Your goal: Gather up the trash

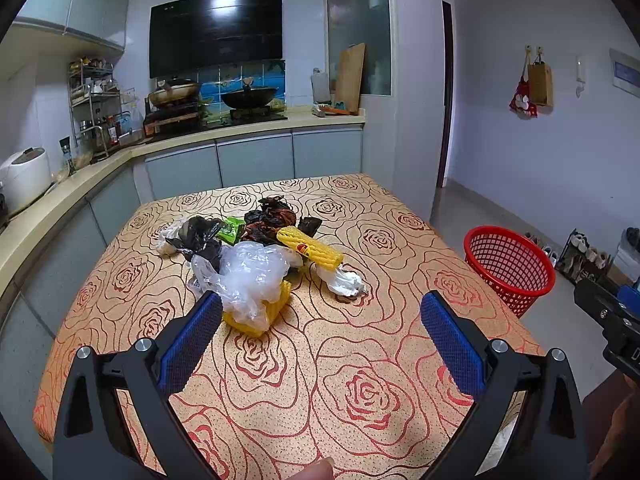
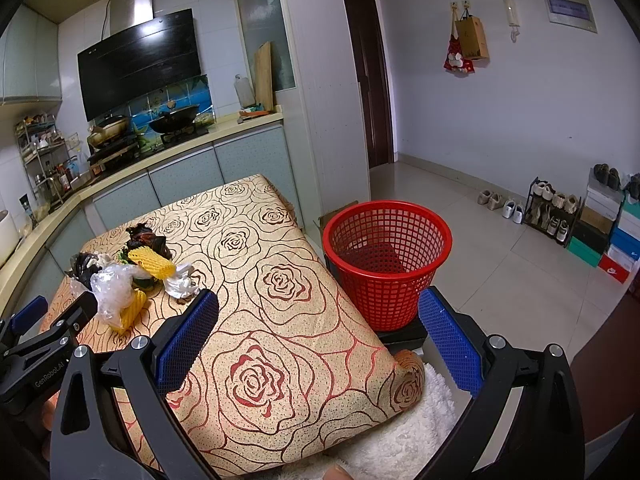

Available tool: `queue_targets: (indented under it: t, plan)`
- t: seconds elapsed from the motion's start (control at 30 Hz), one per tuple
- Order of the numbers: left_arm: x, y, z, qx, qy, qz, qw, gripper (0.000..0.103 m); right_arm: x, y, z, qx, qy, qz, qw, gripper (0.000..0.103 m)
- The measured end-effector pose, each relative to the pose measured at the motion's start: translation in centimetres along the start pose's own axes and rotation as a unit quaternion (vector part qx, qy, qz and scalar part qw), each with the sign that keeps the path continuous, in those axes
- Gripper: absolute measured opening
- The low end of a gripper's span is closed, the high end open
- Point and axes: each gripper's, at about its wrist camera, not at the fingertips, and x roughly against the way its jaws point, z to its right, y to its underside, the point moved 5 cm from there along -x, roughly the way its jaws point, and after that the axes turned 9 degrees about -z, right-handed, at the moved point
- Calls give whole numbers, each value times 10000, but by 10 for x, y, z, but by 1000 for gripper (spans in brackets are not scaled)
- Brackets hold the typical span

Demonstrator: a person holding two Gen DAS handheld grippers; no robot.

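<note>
Trash sits heaped toward the far left part of the counter (image 1: 360,360), which wears a rose-patterned cloth, well back from its near edge; gathered in one spot, it looks meant to be taken piece by piece. At the heap's left lies a black plastic bag (image 1: 198,236), beside it a green wrapper (image 1: 231,231). Nearest the left gripper (image 1: 320,344) is a clear plastic bag (image 1: 248,276) draped over a yellow foam net sleeve (image 1: 276,308), so how much of that sleeve there is cannot be told. Behind them are a dark crumpled wrapper (image 1: 272,220), a second yellow foam net sleeve (image 1: 310,249) and white crumpled paper (image 1: 342,282).

The left gripper hangs above the counter's near half, jaws spread wide and empty, aimed at the heap as if lining up a first pick. The right gripper (image 2: 318,344), jaws equally wide and holding nothing, is over the counter's near right corner, facing the red mesh basket (image 2: 386,264).

That basket stands off the counter's right edge on a dark base, probably placed within easy reach for dropping. It appears empty, though the rim hides part of its bottom. What lies under the heap is hidden.
</note>
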Motion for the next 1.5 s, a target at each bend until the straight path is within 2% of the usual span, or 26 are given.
queue_targets:
  t: [1.0,1.17,1.5]
  plan:
    - [-3,4,-2,24,18,-98,9999,96,-9,10,-8,145,31,-132,9998,98]
    - [-15,8,-22,107,-43,-285,9995,96,-26,18,-22,442,111,-350,9983,98]
    - [-51,15,-97,703,-464,-658,9943,96,-64,16,-38,731,-57,-630,9953,98]
